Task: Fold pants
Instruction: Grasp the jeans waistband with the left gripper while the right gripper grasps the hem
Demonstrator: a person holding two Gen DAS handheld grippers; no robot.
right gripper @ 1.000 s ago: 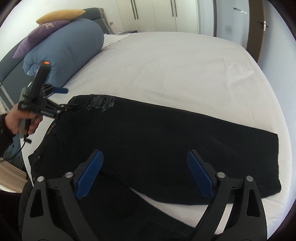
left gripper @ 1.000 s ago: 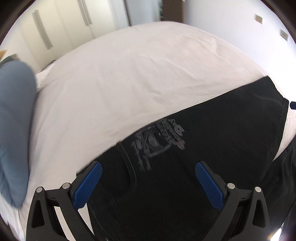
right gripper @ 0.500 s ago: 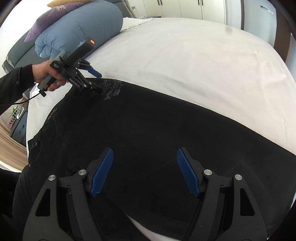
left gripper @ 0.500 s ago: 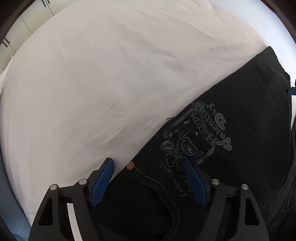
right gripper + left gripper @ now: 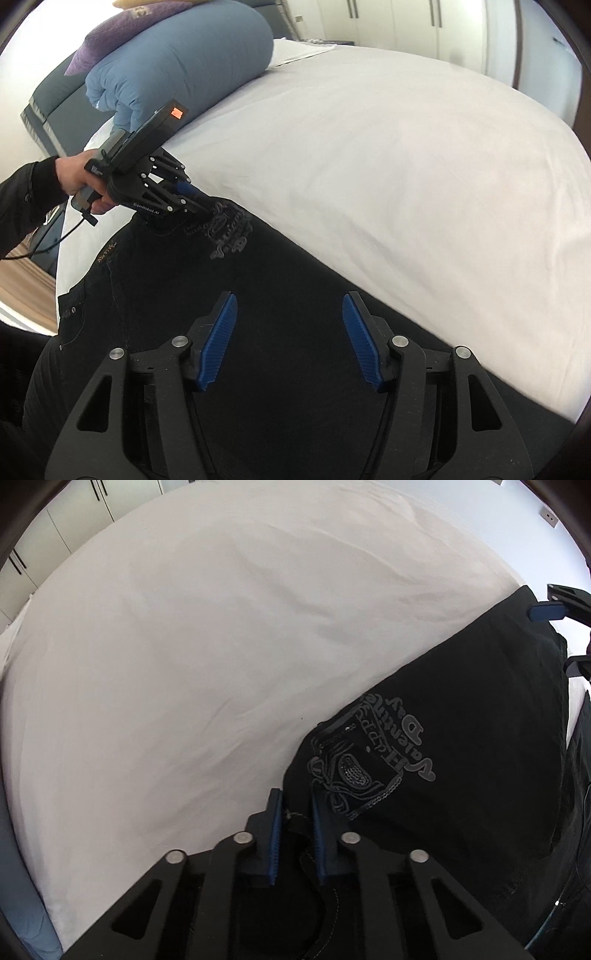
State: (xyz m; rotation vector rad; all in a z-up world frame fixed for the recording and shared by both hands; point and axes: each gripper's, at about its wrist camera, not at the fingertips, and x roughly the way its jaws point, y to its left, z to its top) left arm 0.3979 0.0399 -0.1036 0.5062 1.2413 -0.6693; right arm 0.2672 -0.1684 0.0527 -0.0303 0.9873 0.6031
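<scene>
Black pants (image 5: 461,738) with a grey printed logo lie flat on the white bed sheet (image 5: 184,664). My left gripper (image 5: 295,794) points steeply down at the waist corner beside the logo. Its jaws are closing, and the blue pads pinch a raised fold of the pants' edge. The right wrist view shows that left gripper (image 5: 201,201) held by a hand (image 5: 77,177) at the far corner of the pants (image 5: 277,266). My right gripper (image 5: 290,299) hovers over the middle of the pants; its jaws are closing, still wide apart, with only flat fabric below.
A rolled blue duvet (image 5: 184,62) and a purple cushion (image 5: 122,37) lie at the head of the bed. White wardrobes (image 5: 406,18) stand behind. The sheet (image 5: 406,166) stretches bare beyond the pants. Wooden floor (image 5: 22,288) shows past the bed's left edge.
The left gripper came down onto the waist corner and its jaws went from wide open to pinching the fabric. The right gripper moved along the pants toward the waist, its jaws narrowing.
</scene>
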